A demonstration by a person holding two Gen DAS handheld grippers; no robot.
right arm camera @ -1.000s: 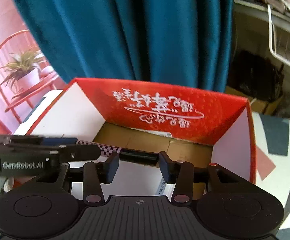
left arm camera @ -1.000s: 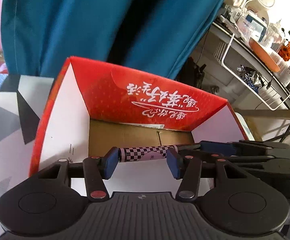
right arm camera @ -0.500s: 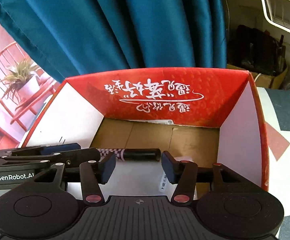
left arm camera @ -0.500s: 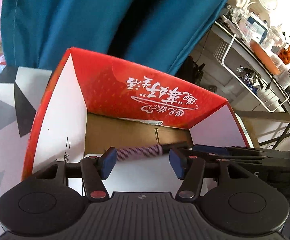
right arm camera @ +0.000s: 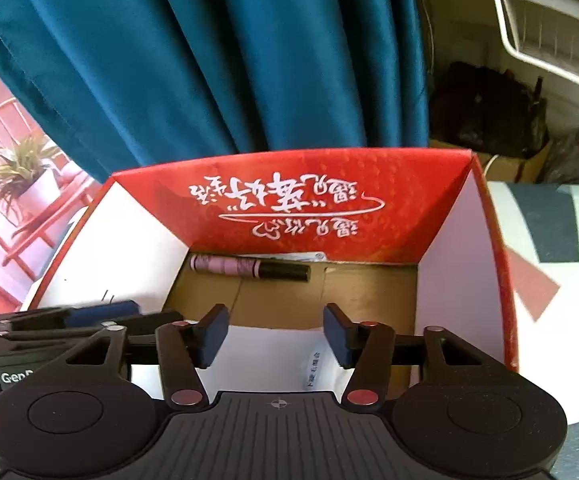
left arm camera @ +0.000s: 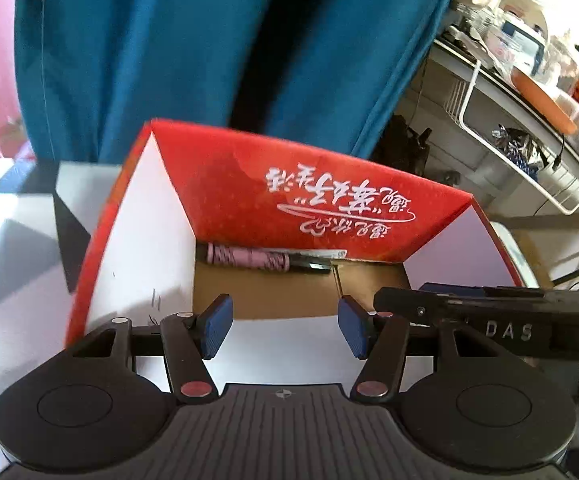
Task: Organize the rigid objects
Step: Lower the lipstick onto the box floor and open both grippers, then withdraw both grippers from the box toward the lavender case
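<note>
Cardboard floor: brown base of the red box, where the checked pink-and-black tube lies flat along the far wall, toward the left corner, at 12 o'clock from both sets of tongs.
Step in hand: I judge this the release stage of one placement; the tube is in the box and nothing is carried.
Left gripper: jaws spread, blue pads bare, hanging over the near wall of the box; the tube is well apart from them.
Right gripper: jaws spread and empty, just been widening, with only the box floor showing between them.
Side by side: in the left wrist view the right tool shows at 3 o'clock; in the right wrist view the left tool shows at 9 o'clock.
Change from a second ago: the tube was then pinched between my left pads with its dark end at the right tongs; half a second ago it hung blurred between opened jaws; now it rests against the far wall.
Next move: I would lift both tools back over the near wall and look for another rigid item; none is in view here.
Backdrop: blue curtain behind the box.
</note>
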